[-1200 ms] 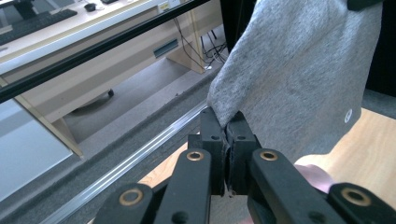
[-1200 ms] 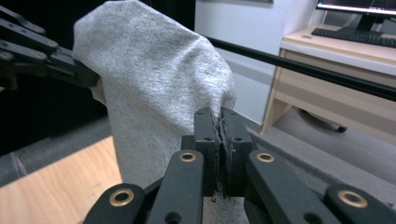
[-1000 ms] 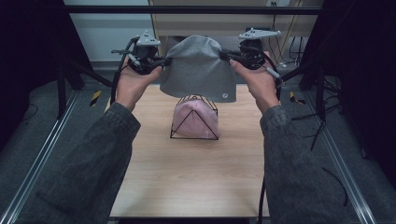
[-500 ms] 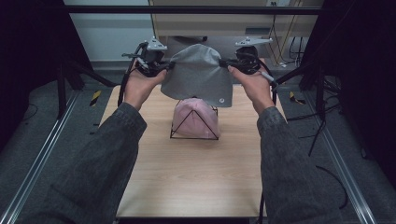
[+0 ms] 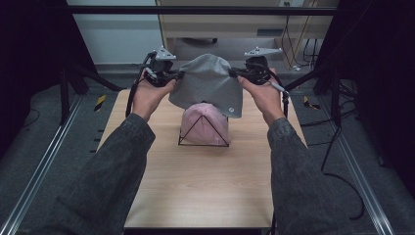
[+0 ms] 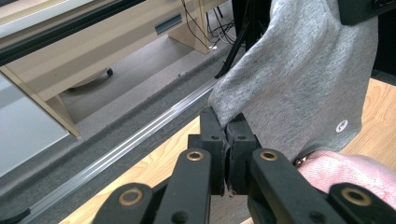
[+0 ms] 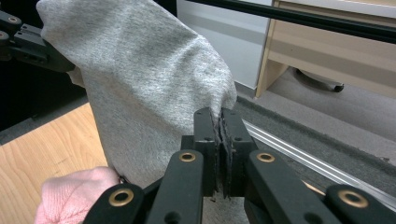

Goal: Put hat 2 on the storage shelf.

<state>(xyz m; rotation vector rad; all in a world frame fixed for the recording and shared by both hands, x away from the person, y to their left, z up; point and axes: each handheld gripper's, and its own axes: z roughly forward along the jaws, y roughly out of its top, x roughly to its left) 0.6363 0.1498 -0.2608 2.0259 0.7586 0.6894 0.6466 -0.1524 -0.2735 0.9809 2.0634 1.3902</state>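
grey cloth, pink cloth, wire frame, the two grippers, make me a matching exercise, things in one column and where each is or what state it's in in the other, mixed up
Things:
1. grey cloth
2. pink cloth
3. wire frame
4. left gripper and right gripper

Places or states:
A. draped over a stand on the table
B. shut on opposite edges of one fabric
C. hanging stretched above the table
D. thin black triangle, standing on the wood

Pairs: 1-C, 2-A, 3-D, 4-B
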